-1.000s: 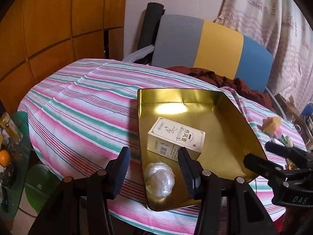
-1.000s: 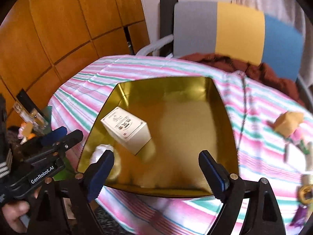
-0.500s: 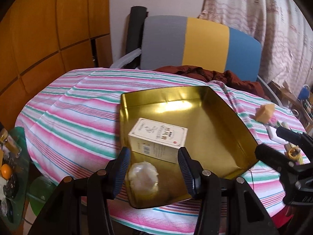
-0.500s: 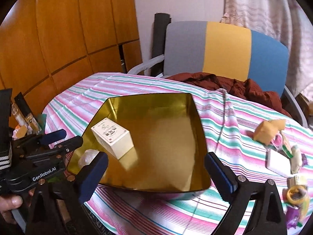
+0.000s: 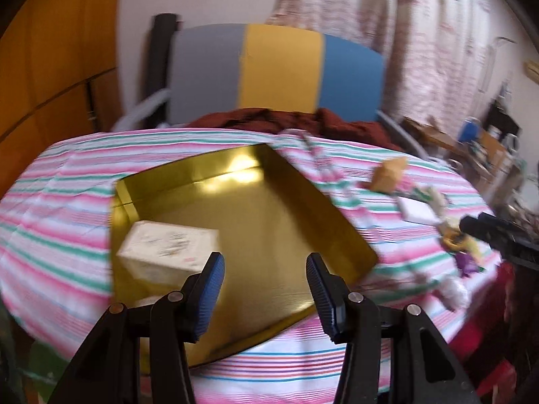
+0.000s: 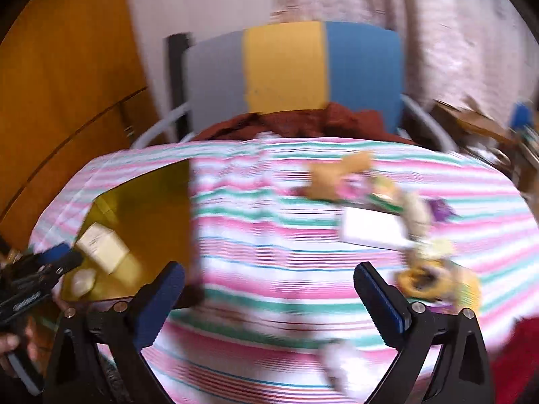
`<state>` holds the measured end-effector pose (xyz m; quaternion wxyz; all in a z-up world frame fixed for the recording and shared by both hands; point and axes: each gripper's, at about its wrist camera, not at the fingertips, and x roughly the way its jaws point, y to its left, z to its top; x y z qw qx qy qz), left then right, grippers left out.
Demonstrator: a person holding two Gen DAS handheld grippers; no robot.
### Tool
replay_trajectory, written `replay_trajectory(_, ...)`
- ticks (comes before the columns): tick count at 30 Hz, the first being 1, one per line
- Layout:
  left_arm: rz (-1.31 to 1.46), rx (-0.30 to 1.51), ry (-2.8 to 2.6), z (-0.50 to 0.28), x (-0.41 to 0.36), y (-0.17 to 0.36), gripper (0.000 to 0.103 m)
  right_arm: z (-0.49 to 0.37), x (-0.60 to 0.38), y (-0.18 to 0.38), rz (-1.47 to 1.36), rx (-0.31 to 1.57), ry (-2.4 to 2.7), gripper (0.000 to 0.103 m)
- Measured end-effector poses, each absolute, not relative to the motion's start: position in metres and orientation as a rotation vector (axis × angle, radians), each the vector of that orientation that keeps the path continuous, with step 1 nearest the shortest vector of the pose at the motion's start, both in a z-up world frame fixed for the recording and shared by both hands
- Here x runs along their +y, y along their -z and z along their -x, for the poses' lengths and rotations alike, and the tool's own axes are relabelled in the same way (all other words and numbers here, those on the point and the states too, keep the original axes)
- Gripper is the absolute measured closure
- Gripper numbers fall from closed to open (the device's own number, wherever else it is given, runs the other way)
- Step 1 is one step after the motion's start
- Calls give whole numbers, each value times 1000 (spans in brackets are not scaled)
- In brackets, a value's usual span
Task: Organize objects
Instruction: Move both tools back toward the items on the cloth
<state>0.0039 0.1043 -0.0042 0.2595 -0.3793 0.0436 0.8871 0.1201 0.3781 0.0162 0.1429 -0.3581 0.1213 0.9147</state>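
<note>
Both tongs hang over the striped tablecloth (image 5: 67,208) with nothing between their fingers. The left gripper (image 5: 265,286) stands with its jaws apart above the near edge of the gold tray (image 5: 269,222); just ahead of its left finger a cream carton (image 5: 165,249) lies inside the tray, and a pale wrapped lump (image 6: 82,281) sits nearer still, mostly hidden behind that finger in the left wrist view. The right gripper (image 6: 269,298) is spread wider — over bare cloth, the tray off to its left. Ahead of its right finger lies a loose scatter: a tan lump (image 6: 340,175), a white flat packet (image 6: 370,227), a purple scrap (image 6: 441,210) and a yellowish ring (image 6: 421,277), all blurred. Beyond the table stands a chair back (image 5: 276,70) in grey, yellow and blue, with a dark red cloth (image 5: 296,123) heaped at its foot.
</note>
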Motion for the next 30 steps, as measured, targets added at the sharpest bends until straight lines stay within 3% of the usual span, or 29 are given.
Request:
replay_trajectory(10,1039,275,-2053,-26,202,18,52,-182,487,-20,830,635,-2333,0)
replay_trajectory(18,1133,293,-1670,-57,286,49,52,-196,504,-3,831,710,-2281,0)
replay_trajectory(24,1176,339,-1529,-77,326,67,56,-207,517,8,775,855,-2294,0)
replay_trajectory(30,1267,301,-1496,-74,362,89,54,-217,525,11,706,969,-2294,0)
